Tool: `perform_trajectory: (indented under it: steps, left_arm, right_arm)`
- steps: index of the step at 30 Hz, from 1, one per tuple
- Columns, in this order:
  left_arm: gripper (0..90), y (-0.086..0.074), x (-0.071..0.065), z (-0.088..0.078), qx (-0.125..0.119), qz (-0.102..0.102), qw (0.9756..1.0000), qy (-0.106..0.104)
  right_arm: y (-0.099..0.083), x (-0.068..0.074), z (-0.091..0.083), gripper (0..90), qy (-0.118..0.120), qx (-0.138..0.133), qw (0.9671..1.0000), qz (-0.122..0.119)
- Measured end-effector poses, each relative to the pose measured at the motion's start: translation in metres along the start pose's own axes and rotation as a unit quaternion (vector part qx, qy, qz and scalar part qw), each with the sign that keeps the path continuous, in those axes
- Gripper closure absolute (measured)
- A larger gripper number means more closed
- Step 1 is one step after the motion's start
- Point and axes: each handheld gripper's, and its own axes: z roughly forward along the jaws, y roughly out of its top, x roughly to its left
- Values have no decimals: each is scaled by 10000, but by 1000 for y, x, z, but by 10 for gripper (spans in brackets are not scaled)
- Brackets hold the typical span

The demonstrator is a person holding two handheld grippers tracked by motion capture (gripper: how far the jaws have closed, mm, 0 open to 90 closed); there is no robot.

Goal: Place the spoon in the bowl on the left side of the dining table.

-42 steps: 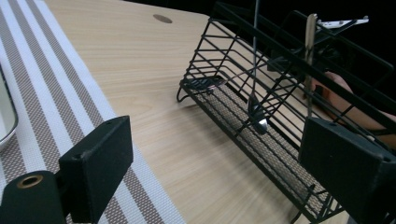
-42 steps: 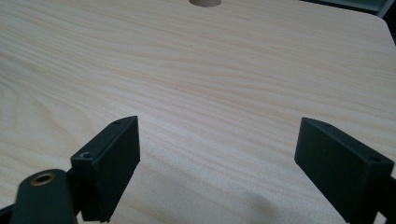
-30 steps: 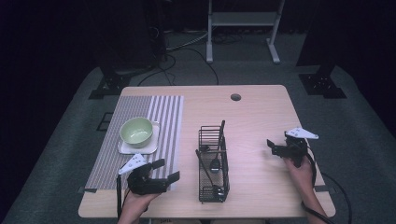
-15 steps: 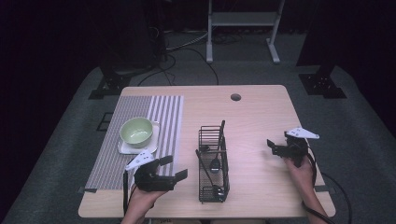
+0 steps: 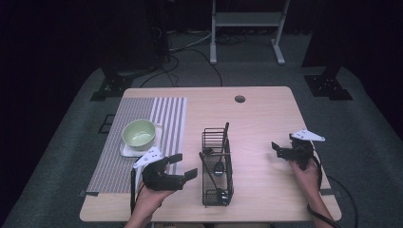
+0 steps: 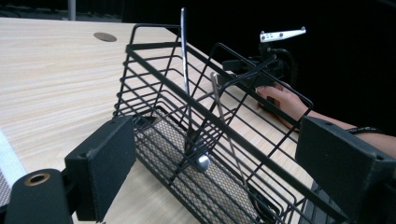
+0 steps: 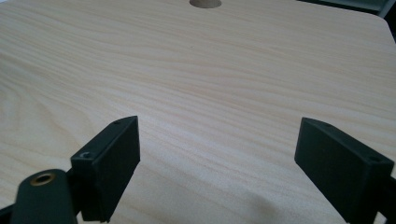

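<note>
A striped mat [image 5: 121, 142] covers the table's [image 5: 266, 118] left side, bearing a pale green bowl [image 5: 139, 133] on a white square plate [image 5: 124, 151]; just beside the mat's near edge the left gripper [image 5: 183, 165] hovers with jaws spread and nothing between them, aimed at the black wire basket [image 5: 217, 166] standing mid-table; well apart at the right, the right gripper [image 5: 277, 148] rests low with jaws likewise parted and empty. The basket looks light and stiff, its thin wires likely slippery, so the top rim seems the best hold. The left gripper view brings out what the high view blurs: a slim metal handle [image 6: 183, 51] upright against the rim and what may be a spoon [image 6: 219, 121] leaning inside on the mesh floor; the right gripper view offers bare wood and a round cable hole [image 7: 204, 3].
</note>
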Motion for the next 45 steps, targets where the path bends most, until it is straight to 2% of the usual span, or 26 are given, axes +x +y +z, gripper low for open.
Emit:
perform_trajectory:
  steps: [11, 13, 18, 22, 23, 24, 25, 34, 35, 37, 45]
  left_arm:
    - [152, 9, -2, 18, 107, 28, 9999, -100]
    - [218, 10, -2, 21, 117, 30, 9998, -178]
    - [272, 12, -2, 27, 174, 36, 9997, -181]
    - [352, 13, 0, 30, 195, -23, 9996, -214]
    - [352, 13, 1, 30, 176, -44, 9995, -243]
    - [410, 13, 2, 31, 154, -54, 9996, -242]
    - [426, 13, 2, 31, 146, -54, 9996, -232]
    - [674, 12, 2, 29, 17, 132, 9997, -225]
    - [674, 12, 2, 28, -11, 182, 9995, -245]
    - [746, 12, 1, 28, -57, 214, 9994, -255]
    - [844, 12, -3, 25, -238, 205, 9987, -397]
  right_arm:
    - [0, 0, 0, 131, 25, -2, 10000, -3]
    - [0, 0, 0, 131, 32, -5, 10000, 0]
    - [0, 0, 0, 131, 46, -2, 10000, 12]
    - [0, -1, 0, 131, 56, 4, 10000, 19]
    - [0, -1, 0, 131, 58, 7, 10000, 20]
    - [0, -1, 0, 131, 62, 6, 10000, 24]
    - [0, -1, 0, 131, 65, 9, 10000, 23]
    - [0, -1, 0, 131, 73, 16, 10000, 31]
    - [0, -1, 0, 131, 72, 17, 10000, 27]
    - [0, -1, 0, 131, 70, 22, 10000, 28]
    - [0, -1, 0, 131, 76, 22, 10000, 27]
